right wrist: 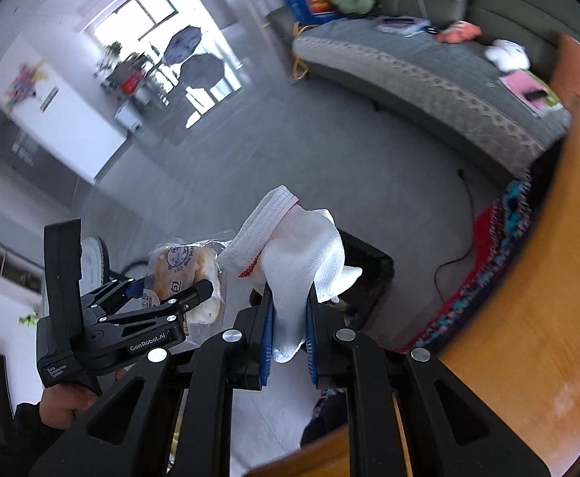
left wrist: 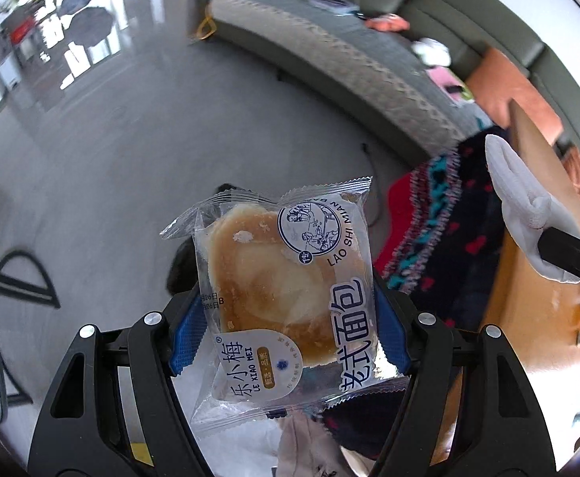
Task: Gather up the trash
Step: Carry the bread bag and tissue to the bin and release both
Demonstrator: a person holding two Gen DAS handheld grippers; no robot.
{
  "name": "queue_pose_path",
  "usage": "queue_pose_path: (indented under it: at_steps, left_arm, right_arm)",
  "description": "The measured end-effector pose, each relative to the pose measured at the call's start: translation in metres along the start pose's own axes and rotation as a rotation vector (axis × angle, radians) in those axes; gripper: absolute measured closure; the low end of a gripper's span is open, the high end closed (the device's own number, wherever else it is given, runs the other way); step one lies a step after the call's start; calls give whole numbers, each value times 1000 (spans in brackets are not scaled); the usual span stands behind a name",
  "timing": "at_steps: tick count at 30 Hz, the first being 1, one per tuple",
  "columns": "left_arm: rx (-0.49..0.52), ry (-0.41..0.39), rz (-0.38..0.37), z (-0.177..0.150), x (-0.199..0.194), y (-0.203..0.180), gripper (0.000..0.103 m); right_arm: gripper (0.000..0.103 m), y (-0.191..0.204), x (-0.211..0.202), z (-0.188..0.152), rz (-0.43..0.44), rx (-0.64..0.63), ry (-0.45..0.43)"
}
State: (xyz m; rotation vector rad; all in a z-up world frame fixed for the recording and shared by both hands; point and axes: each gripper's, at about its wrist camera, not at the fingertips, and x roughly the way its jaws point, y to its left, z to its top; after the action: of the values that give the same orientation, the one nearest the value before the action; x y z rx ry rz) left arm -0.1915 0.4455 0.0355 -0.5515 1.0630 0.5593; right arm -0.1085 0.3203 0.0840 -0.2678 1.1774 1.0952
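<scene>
My left gripper (left wrist: pixel 286 318) is shut on a clear bread packet (left wrist: pixel 286 290) with a round bun inside, held above the grey floor. The packet also shows in the right wrist view (right wrist: pixel 188 278), left of centre, in the left gripper (right wrist: pixel 171 290). My right gripper (right wrist: pixel 289 326) is shut on a white cloth (right wrist: pixel 294 246) that stands up crumpled between the blue pads. In the left wrist view the cloth (left wrist: pixel 524 198) shows at the right edge, with one black finger of the right gripper beside it. A black bin (right wrist: pixel 365 274) sits on the floor just beyond the cloth.
A wooden table (right wrist: pixel 528 318) curves along the right, with a dark patterned knit cloth (left wrist: pixel 449 230) hanging at its edge. A grey sofa (right wrist: pixel 429 75) with scattered items stands at the back. A black cable (right wrist: pixel 457 254) lies on the floor.
</scene>
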Motion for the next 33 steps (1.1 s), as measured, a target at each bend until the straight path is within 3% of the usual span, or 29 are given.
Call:
queue_pose_path:
  at_steps: [2,3,4,5,6,9,18,23,33]
  left_arm:
    - [-21,7,20,1,2,14,32]
    - [-29,14,32,4,4,21,31]
    - [-34,18,40,6,5,25,26]
    - [-42,9,56,9,5,28,11]
    - [-49,-8,80,13,3,32,5]
    - [-72,-55,132,25,-4,39,5]
    - [-106,-65,102,26,-7,44,5]
    - [-78,-53,91,26,-4,34,5]
    - [13,-71,38,21,-21,-14,5]
  right_arm:
    - [87,9,11,9,20,-7,12]
    - [78,14,18,16,37,-4,17]
    - [58,17,23,21,30,-4,19]
    - [50,22,29,30,-4,-9,6]
    - [48,24,28,32,-22,-17,-12]
    - [48,28,28,44,-20,-9,-26]
    - [46,10,24,36,8,48,-8]
    - [46,-3,10,26,-3,83,-23]
    - [25,-41,-37,-3,-42,176,-107]
